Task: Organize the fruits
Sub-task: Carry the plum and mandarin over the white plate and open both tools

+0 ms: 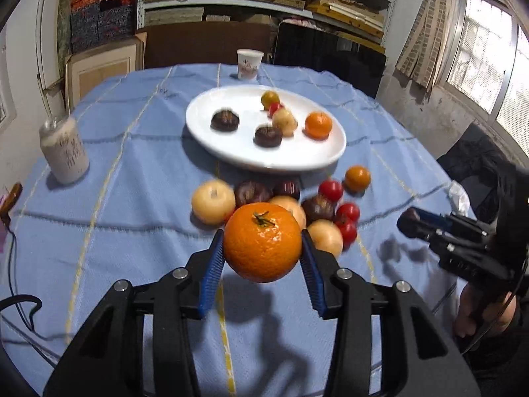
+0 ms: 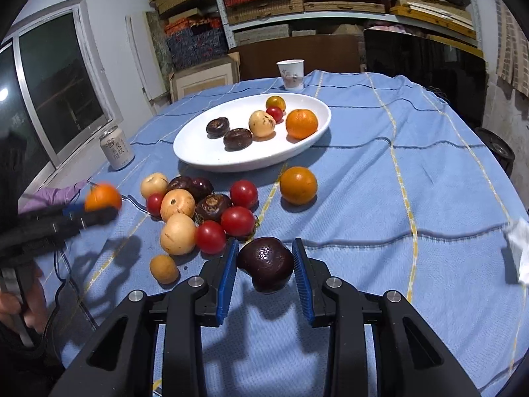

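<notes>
Currently left gripper (image 1: 263, 248) clamps a round orange mandarin (image 1: 262, 242), right gripper (image 2: 265, 266) clamps a dark maroon fruit (image 2: 265, 263); both short of the white oval plate (image 2: 198, 155); risk: smooth skins slipping out, or dropped fruit knocking plated ones.

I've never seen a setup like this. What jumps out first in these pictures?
Two fruits held in mid-air: the left gripper clamps a big orange above the blue tablecloth, and the right gripper holds a dark purple fruit. Beyond them, a white plate at the table's middle already holds several fruits, with a loose pile of tomatoes and pale fruits just in front of it.
</notes>
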`<state>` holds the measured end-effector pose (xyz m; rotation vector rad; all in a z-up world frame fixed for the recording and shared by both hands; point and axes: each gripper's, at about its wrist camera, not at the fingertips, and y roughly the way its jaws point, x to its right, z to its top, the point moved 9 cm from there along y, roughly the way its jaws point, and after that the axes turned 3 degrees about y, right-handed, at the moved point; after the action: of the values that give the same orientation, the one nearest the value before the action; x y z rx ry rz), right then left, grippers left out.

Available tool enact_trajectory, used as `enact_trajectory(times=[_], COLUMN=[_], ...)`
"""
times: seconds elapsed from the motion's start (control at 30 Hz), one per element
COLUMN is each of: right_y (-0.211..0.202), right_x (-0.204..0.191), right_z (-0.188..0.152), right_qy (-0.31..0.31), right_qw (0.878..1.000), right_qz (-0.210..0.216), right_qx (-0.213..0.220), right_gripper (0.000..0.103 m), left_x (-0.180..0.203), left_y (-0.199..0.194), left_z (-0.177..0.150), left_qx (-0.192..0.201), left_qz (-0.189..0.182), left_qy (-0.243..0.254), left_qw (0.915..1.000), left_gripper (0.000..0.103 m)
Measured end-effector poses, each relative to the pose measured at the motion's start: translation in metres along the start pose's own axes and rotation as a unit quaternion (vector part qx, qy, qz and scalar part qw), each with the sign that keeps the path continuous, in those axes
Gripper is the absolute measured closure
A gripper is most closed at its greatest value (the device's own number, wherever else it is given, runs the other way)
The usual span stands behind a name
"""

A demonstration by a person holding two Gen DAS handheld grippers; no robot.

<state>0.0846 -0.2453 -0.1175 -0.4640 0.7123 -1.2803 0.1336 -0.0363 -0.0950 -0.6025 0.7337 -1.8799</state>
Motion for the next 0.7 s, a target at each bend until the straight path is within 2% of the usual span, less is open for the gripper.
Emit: enact_trajectory(times=[0.1, 0.23, 0.33, 0.4, 0.53, 0.7], right_y=[-0.009, -0.010, 0.015, 0.045, 0.098, 0.141], right_x=[-0.003, -0.007, -0.008, -0.002, 0.015, 0.020], right_z=[0.037, 0.098, 0.141, 0.164, 0.184, 0.190], right_qy=[-0.039, -0.077, -0.105, -0.117, -0.111, -0.096], right_qw=[0.999, 0.995, 0.991, 0.990, 0.991, 0.994], right_qz=[-0.022, -0.035, -0.050, -0.062, -0.068, -0.046], right_qx=[0.025, 0.054, 0.060, 0.055, 0.032, 0.011], right_gripper=[0.069, 0.069, 0.069, 0.069, 0.069, 0.068], left_x=[-0.002, -0.006, -0.011, -0.014, -0.014, -0.026], left_y=[0.001, 0.025, 0.064, 0.098, 0.149, 0.187], left_z=[0.039, 0.096, 0.130, 0.146, 0.165, 0.167], left_qx=[0.011, 0.024, 0.012, -0.012, -0.033, -0.062], left_qz=[0.000, 0.013, 0.014, -0.001, -0.017, -0.009], left_qy=[0.008, 0.024, 0.019, 0.000, -0.009, -0.024], left_qw=[0.9999, 0.9993, 0.9997, 0.9999, 0.9993, 0.9977], left_gripper=[0.060, 0.060, 0.060, 0.060, 0.060, 0.059])
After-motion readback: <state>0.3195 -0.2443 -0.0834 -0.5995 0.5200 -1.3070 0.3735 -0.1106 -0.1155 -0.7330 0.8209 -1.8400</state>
